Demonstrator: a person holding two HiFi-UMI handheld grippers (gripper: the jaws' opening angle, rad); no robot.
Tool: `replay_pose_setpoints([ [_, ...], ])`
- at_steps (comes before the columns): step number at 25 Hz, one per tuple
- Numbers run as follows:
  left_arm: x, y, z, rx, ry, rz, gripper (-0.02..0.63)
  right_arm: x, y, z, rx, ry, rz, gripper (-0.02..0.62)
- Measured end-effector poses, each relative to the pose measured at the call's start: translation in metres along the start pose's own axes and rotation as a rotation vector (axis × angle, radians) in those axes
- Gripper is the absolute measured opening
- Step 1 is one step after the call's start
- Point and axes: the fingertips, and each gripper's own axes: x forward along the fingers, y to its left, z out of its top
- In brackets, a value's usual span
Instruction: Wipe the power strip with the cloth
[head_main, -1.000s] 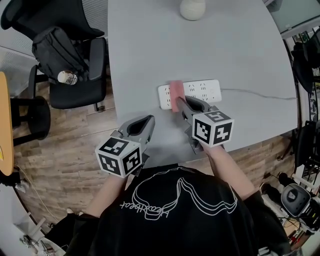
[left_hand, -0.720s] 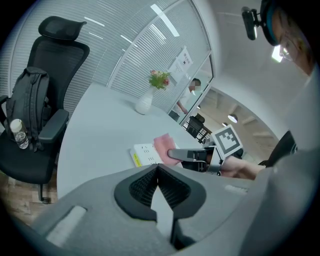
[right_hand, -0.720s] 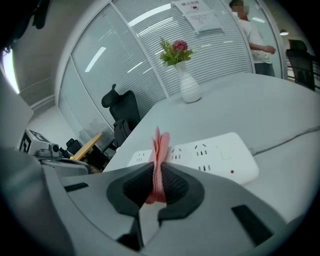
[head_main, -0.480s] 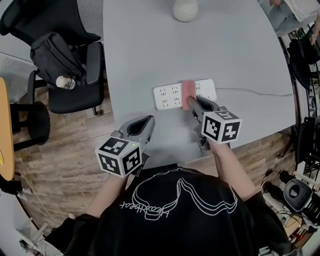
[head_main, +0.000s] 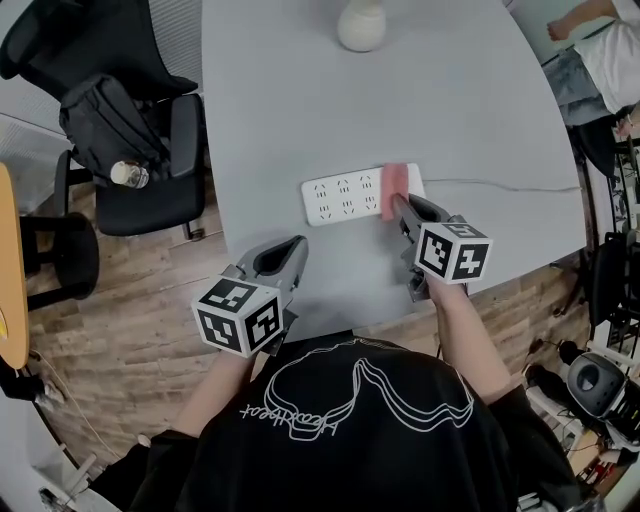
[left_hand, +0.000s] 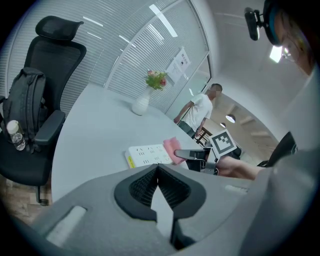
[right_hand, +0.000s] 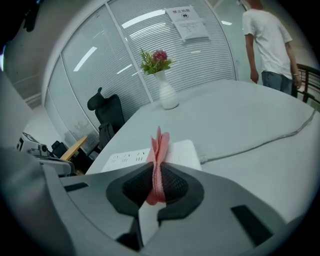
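Note:
A white power strip (head_main: 345, 195) lies across the middle of the grey table (head_main: 460, 110), its grey cable (head_main: 500, 186) running off to the right. My right gripper (head_main: 400, 206) is shut on a folded pink cloth (head_main: 394, 190), which rests on the strip's right end. In the right gripper view the cloth (right_hand: 159, 160) stands pinched edge-up between the jaws, over the strip (right_hand: 145, 156). My left gripper (head_main: 285, 252) hovers shut and empty near the table's front edge, left of the strip. The left gripper view shows the strip (left_hand: 146, 155) and cloth (left_hand: 172, 148) ahead.
A white vase (head_main: 361, 26) with flowers stands at the table's far side. A black office chair (head_main: 150, 150) carrying a backpack and bottle stands left of the table. A person (right_hand: 267, 45) in a white shirt stands beyond the table's right side.
My right gripper has slid the pink cloth rightward along the power strip, from near its left-middle to its right end. The left gripper has stayed put.

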Motion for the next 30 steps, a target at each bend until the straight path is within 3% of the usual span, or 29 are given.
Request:
replay_pose_setpoints([
  [12,0.0,-0.007,-0.002,0.003,0.002,-0.016,0.012,-0.022,-0.044,0.004,0.014,-0.026,-0.11,0.043],
  [20,-0.002,-0.005,-0.005,-0.004,0.005,-0.017,0.012,-0.026,-0.053,0.004,0.028,-0.036,-0.139,0.043],
  [24,-0.002,-0.005,-0.005,-0.011,0.003,-0.017,0.012,-0.031,-0.049,0.011,0.033,-0.048,-0.129,0.043],
  [30,-0.007,0.001,-0.009,-0.023,-0.001,-0.009,0.012,-0.032,-0.007,0.025,0.013,-0.087,-0.04,0.043],
])
